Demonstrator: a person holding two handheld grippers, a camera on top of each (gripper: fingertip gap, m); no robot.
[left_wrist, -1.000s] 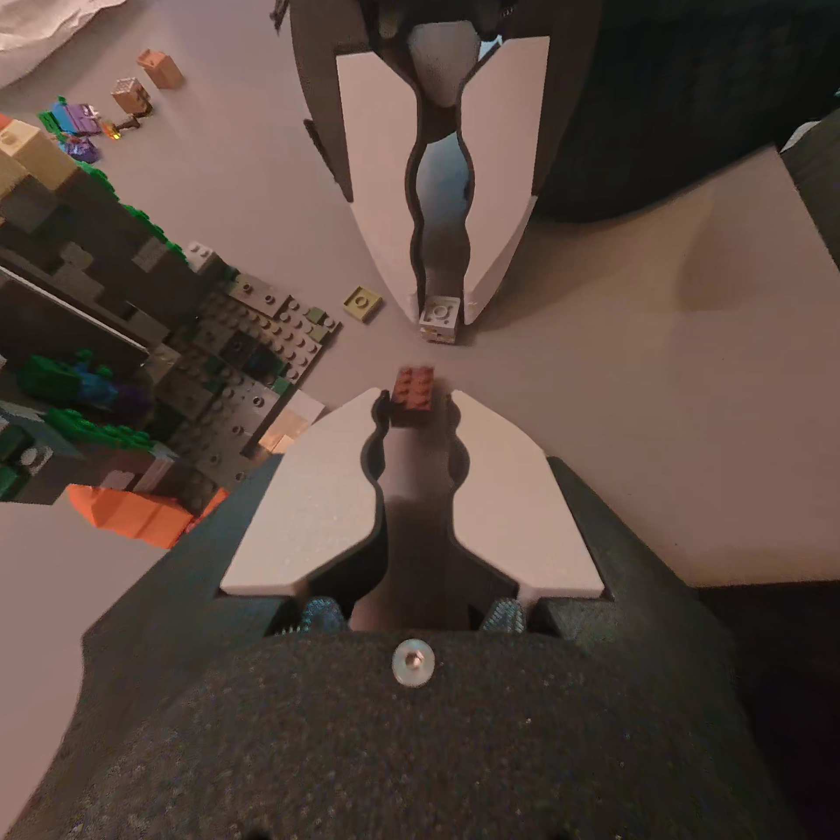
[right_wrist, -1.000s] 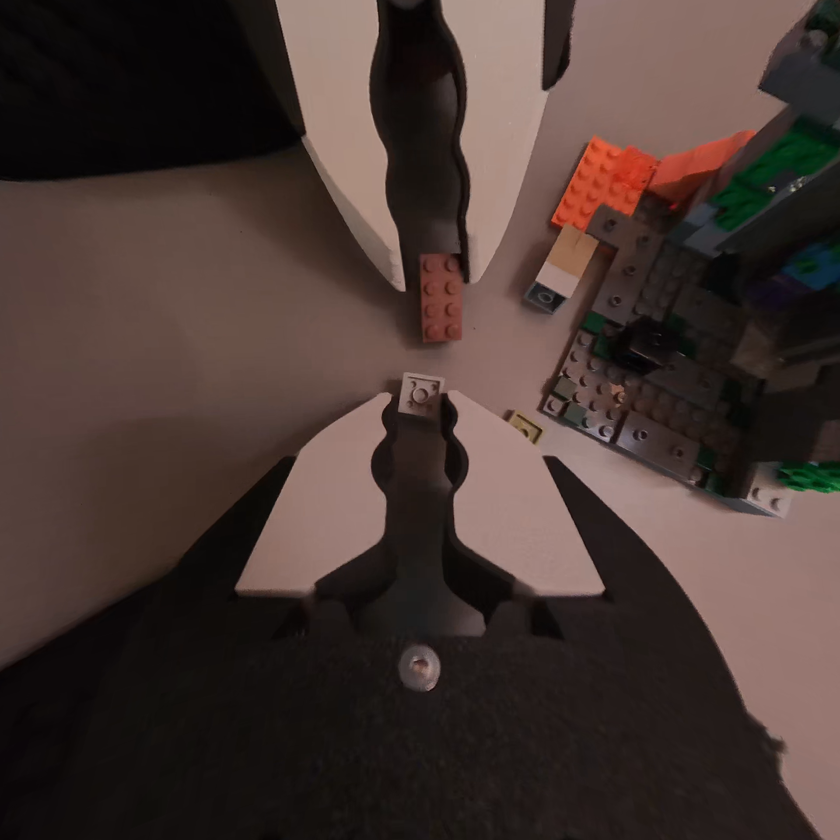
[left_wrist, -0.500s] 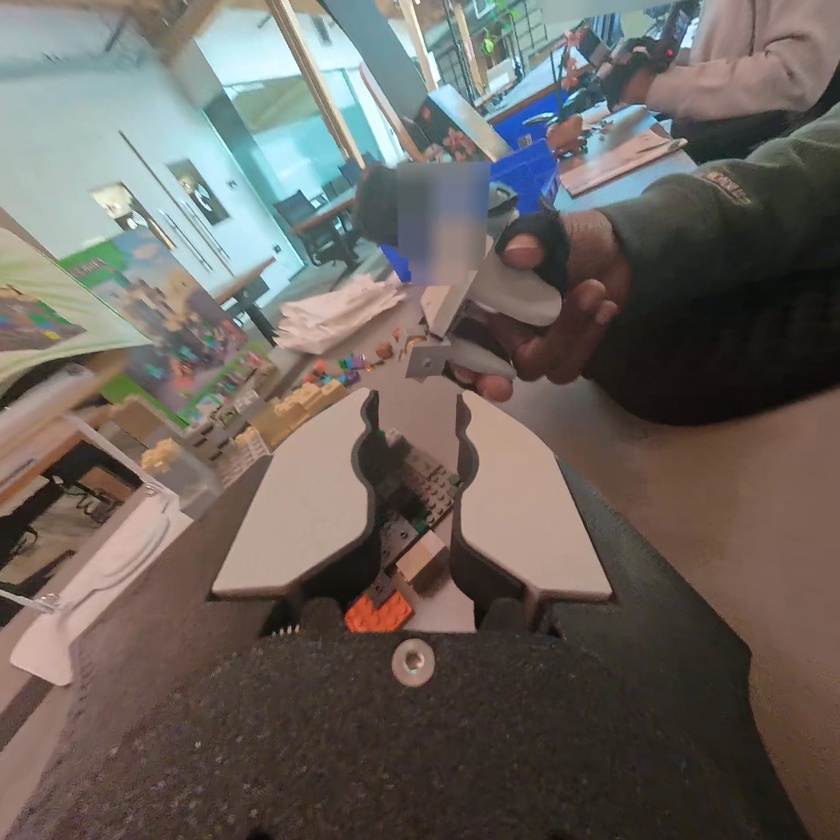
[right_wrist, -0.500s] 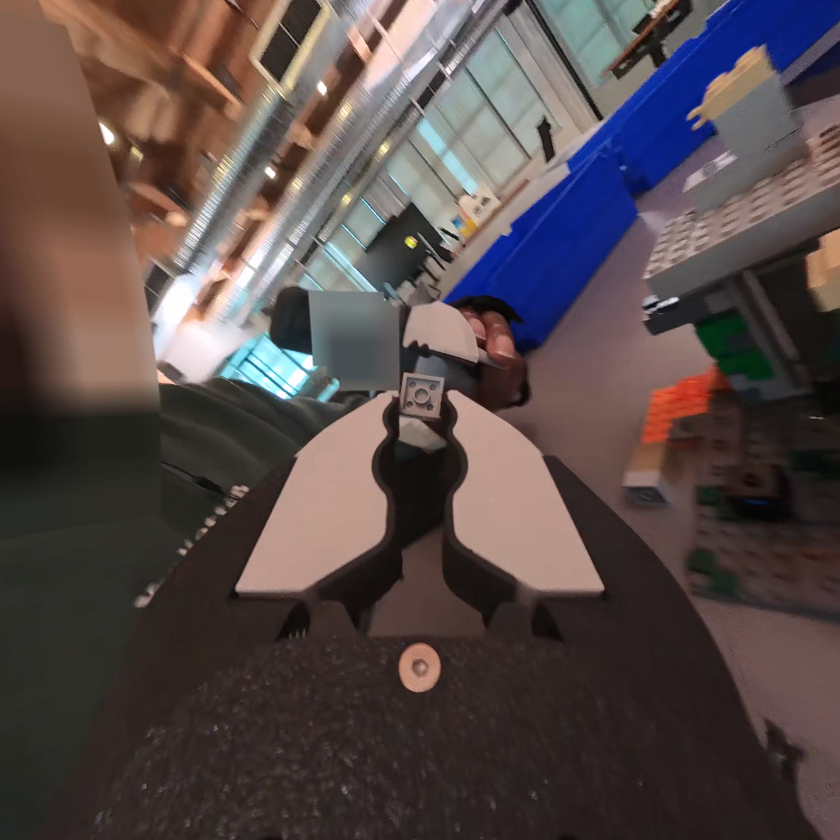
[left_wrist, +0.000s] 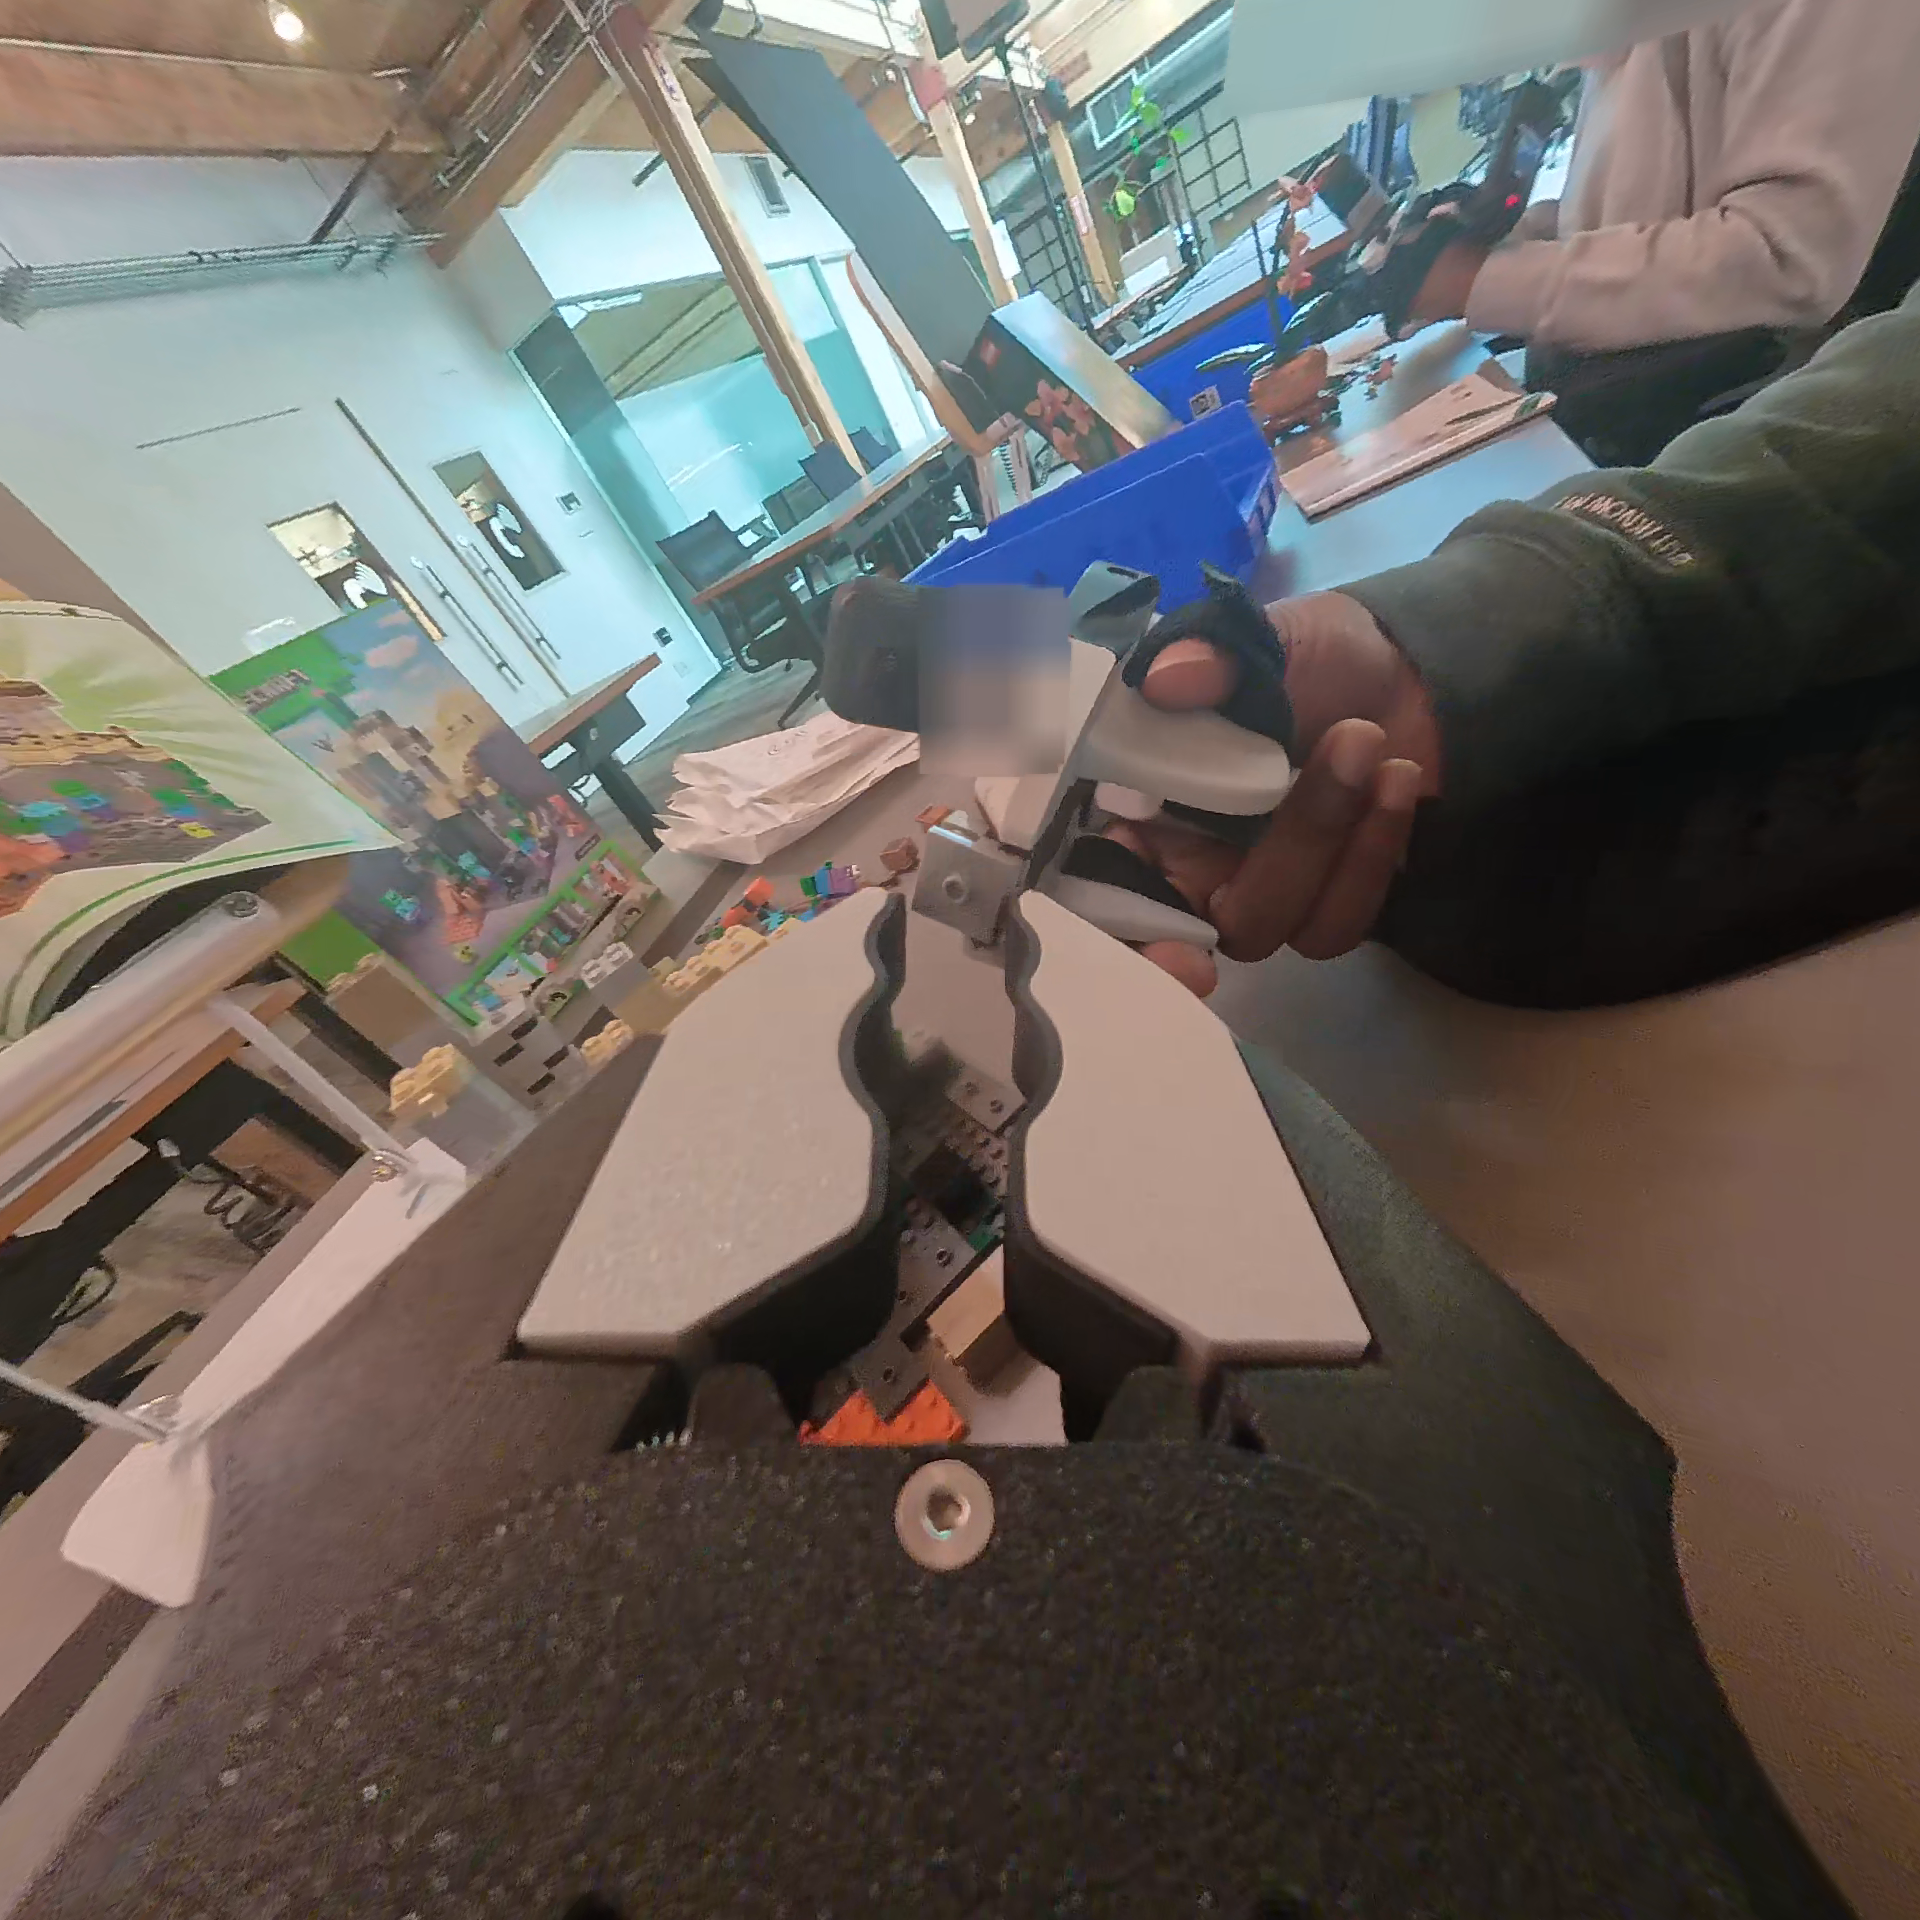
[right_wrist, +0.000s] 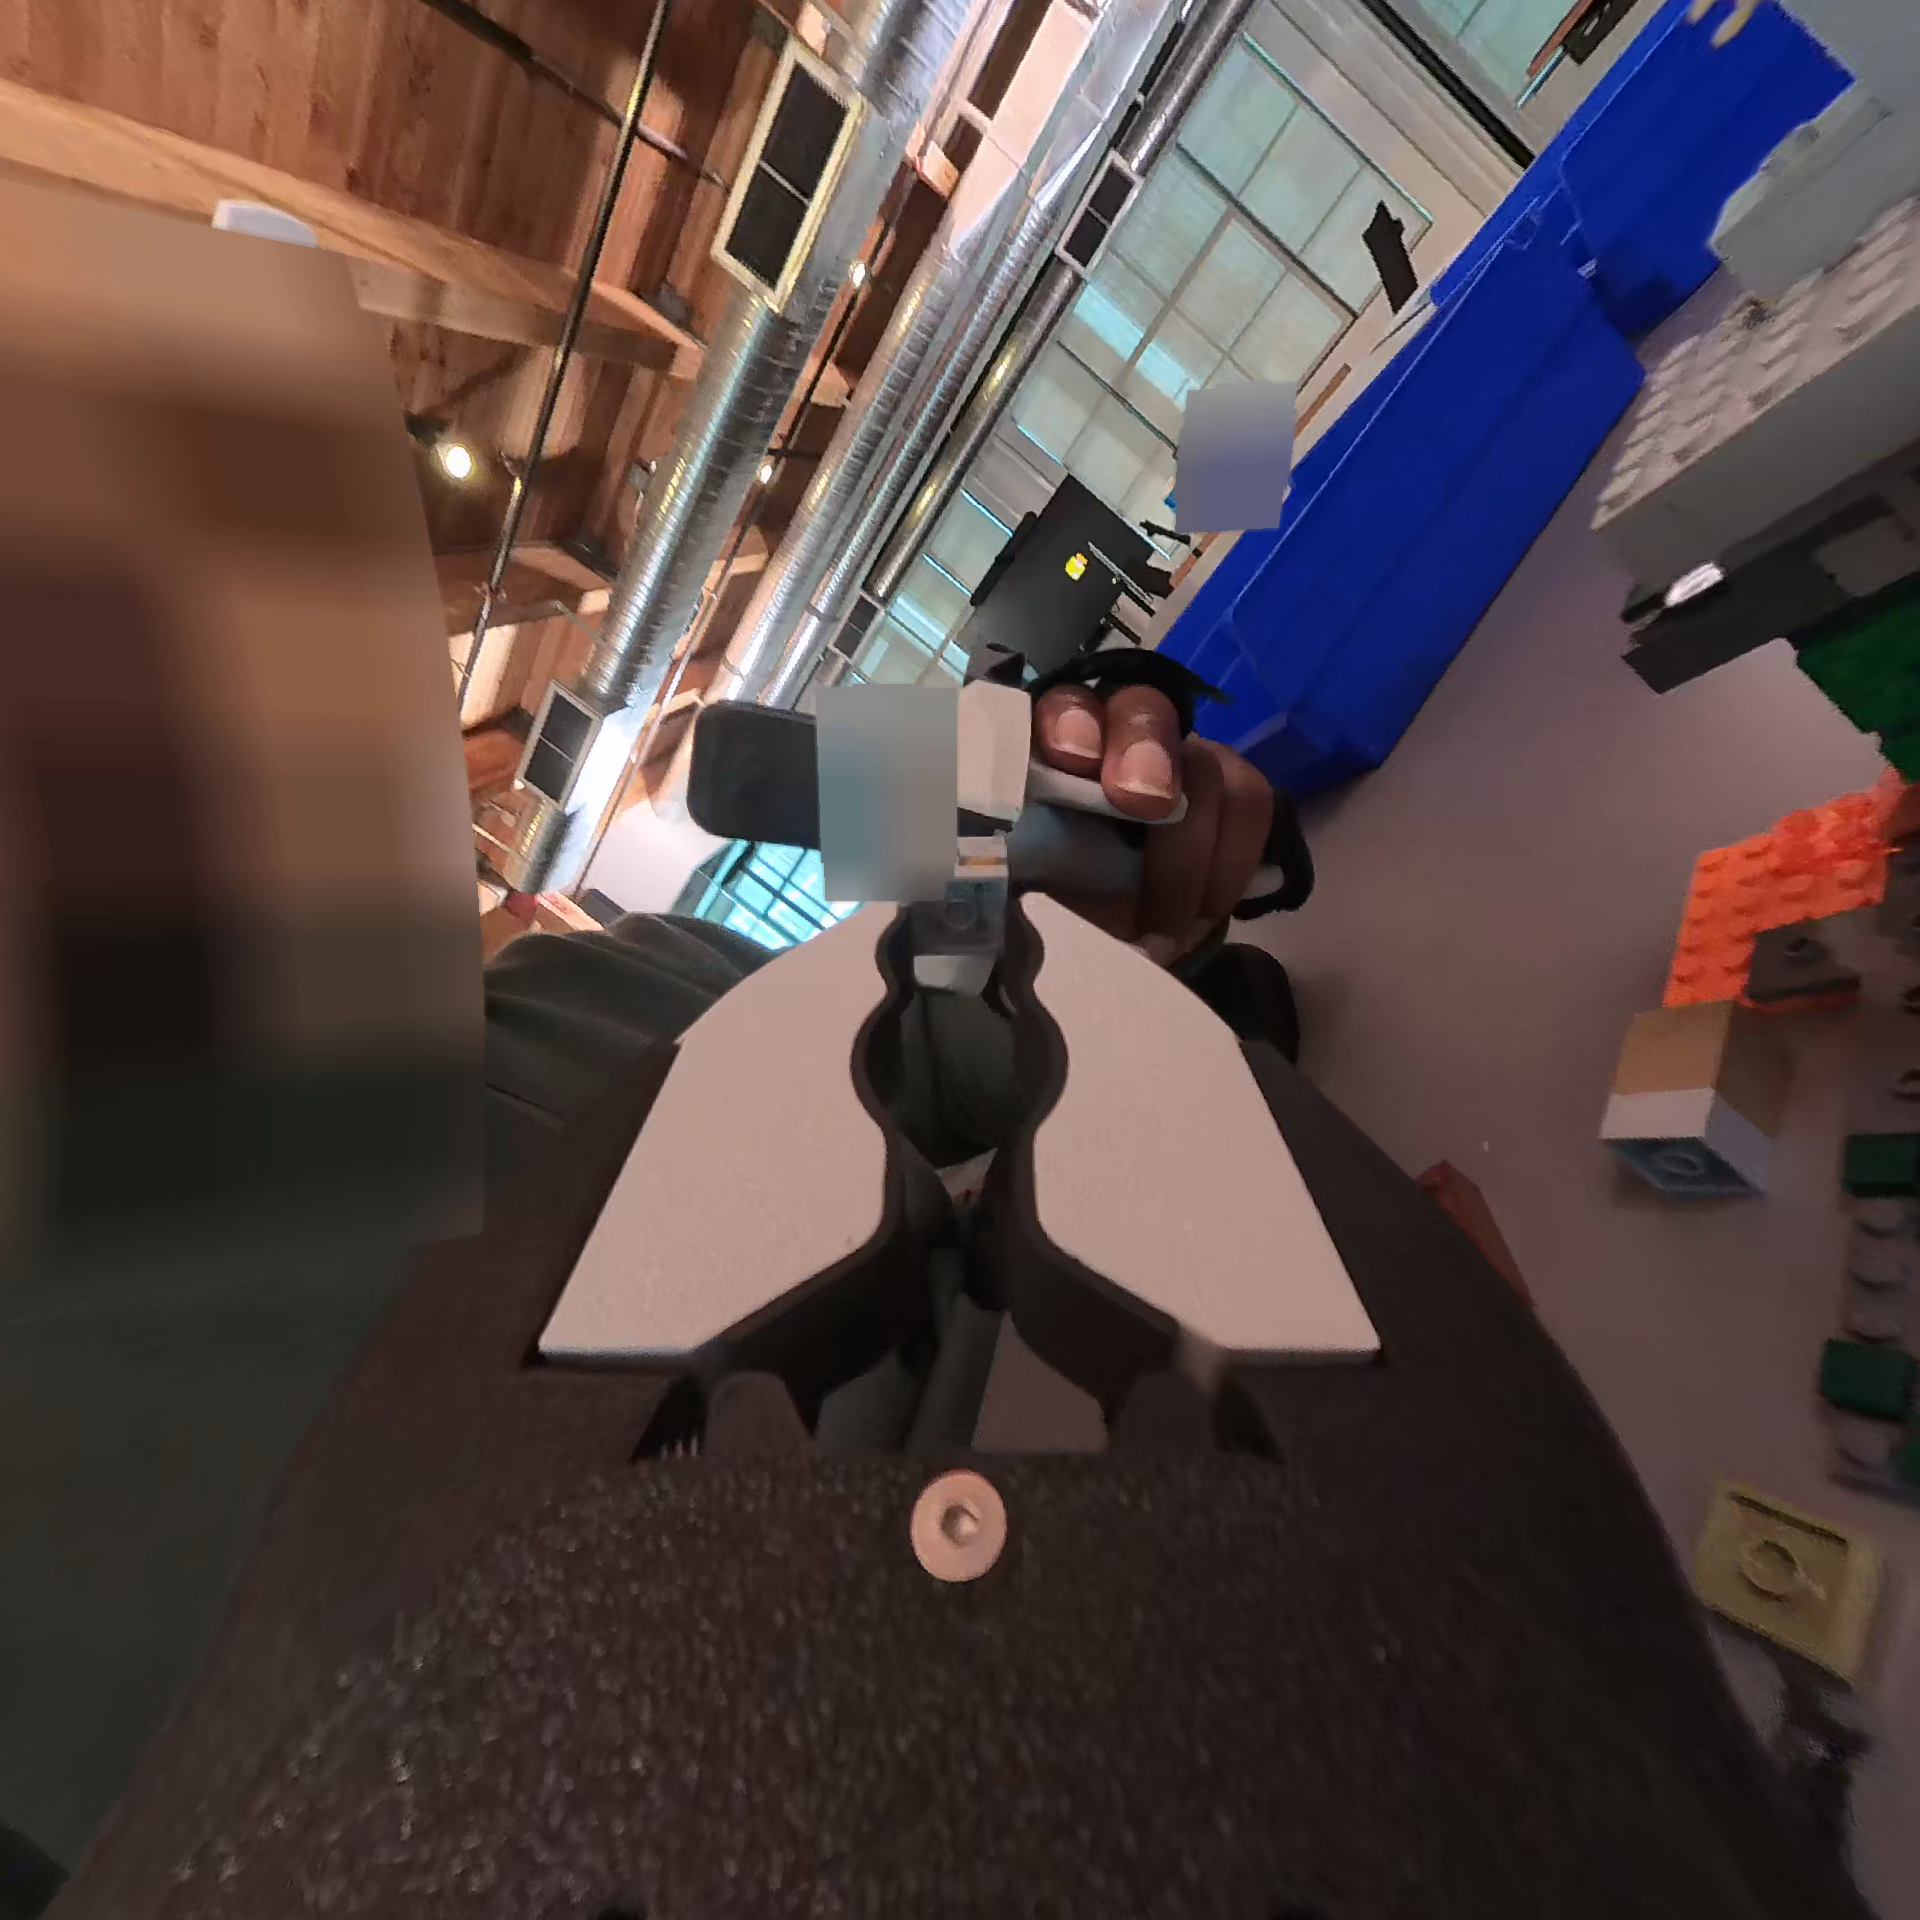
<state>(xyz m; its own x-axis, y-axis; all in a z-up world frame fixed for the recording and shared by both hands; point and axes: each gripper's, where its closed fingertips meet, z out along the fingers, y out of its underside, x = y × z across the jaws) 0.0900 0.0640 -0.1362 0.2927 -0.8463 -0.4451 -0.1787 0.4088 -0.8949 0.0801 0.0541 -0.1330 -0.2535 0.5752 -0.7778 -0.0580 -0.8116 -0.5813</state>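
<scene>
My right gripper (right_wrist: 961, 914) is shut on a small grey square plate (right_wrist: 956, 920) with one stud and holds it in the air. In the left wrist view, a hand (left_wrist: 1320, 821) in a dark green sleeve holds that gripper, and the grey plate (left_wrist: 956, 883) hangs just beyond my left gripper's tips. My left gripper (left_wrist: 954, 912) has its jaws a narrow gap apart with nothing between them. A brown piece (right_wrist: 1455, 1195) lies on the table just right of my right finger, partly hidden.
A brick build (left_wrist: 966, 1143), an orange plate (right_wrist: 1787, 883) and a tan-and-white block (right_wrist: 1683, 1101) sit on the grey table (left_wrist: 1558, 1195). A pale yellow tile (right_wrist: 1787, 1569) lies nearer. Beyond are a set box (left_wrist: 457, 831), white bags (left_wrist: 790, 769), blue bins (right_wrist: 1455, 520) and a person's light sleeve (left_wrist: 1662, 208). Less than 4 cm separates the two grippers' tips.
Both grippers have swung up from looking down at the table and now face each other. The brown brick has left my left gripper's tips. The right gripper still holds the grey plate.
</scene>
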